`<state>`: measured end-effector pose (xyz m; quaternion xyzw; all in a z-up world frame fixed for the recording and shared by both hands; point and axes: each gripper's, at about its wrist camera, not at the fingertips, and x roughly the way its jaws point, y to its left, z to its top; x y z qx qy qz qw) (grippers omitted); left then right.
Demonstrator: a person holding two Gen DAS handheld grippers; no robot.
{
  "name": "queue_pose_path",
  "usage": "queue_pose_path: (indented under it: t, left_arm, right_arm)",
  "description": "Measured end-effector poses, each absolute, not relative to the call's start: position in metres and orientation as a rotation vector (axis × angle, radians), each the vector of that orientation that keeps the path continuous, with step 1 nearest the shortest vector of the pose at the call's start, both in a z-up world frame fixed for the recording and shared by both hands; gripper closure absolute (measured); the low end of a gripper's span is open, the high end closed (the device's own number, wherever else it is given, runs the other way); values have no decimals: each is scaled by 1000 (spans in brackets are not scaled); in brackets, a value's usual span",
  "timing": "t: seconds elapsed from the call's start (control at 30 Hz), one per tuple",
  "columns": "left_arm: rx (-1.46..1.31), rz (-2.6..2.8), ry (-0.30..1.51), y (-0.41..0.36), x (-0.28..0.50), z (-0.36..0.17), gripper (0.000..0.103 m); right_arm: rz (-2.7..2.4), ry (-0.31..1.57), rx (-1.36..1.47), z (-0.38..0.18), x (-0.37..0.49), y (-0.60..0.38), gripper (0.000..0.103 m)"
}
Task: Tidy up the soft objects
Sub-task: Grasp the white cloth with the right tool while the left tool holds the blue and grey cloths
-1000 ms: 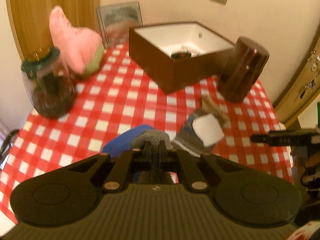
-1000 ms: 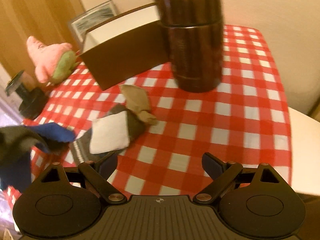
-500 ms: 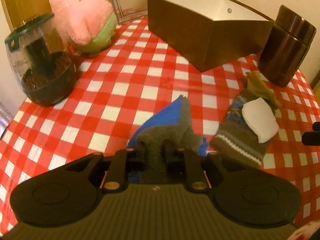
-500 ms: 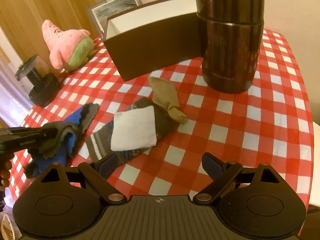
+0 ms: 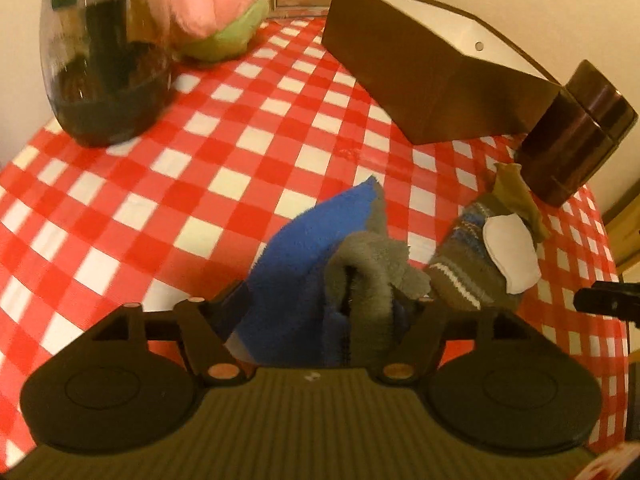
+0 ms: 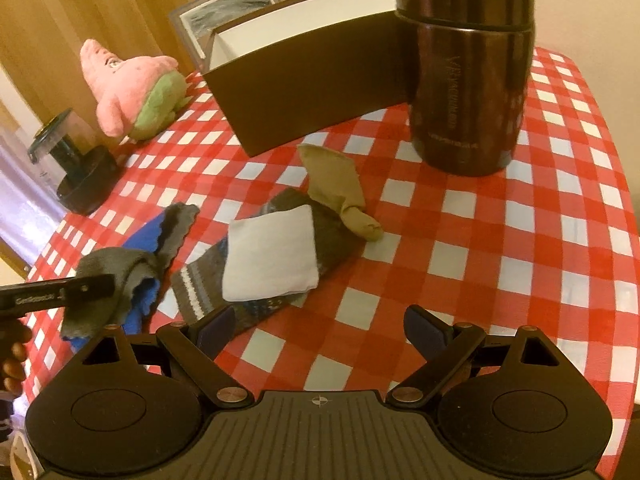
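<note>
The left gripper (image 5: 326, 312) came down, and its jaws are opening around the blue-grey cloth (image 5: 320, 248), now on the tablecloth (image 5: 200, 168).

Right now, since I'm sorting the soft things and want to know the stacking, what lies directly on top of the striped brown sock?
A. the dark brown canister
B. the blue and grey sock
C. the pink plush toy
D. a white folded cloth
D: the white folded cloth rests across the striped brown sock, while the pink plush toy, the dark brown canister and the blue and grey sock sit apart from it.
</note>
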<state>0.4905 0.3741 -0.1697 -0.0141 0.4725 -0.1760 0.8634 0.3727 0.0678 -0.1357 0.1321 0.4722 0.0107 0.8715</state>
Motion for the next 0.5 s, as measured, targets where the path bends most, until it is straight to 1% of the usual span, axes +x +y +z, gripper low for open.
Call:
queue_pose_path:
  t: [0.03, 0.23, 0.37, 0.4, 0.47, 0.5]
  left_arm:
    - [-41, -369, 998, 374, 492, -173, 25]
    - [-18, -365, 988, 370, 493, -186, 16]
    - [-31, -357, 999, 376, 498, -189, 14]
    - [-42, -359, 1007, 378, 500, -191, 16]
    - [-47, -365, 1005, 379, 499, -192, 35]
    - [-39, -373, 1001, 377, 498, -192, 53]
  right_arm:
    - [26, 985, 272, -135, 372, 69, 12]
    - [26, 985, 269, -137, 373, 69, 12]
    - [28, 987, 268, -138, 375, 68, 12]
    - [30, 986, 267, -139, 375, 69, 12]
    - [36, 982, 267, -139, 376, 70, 12]
    - [39, 980, 266, -139, 377, 70, 12]
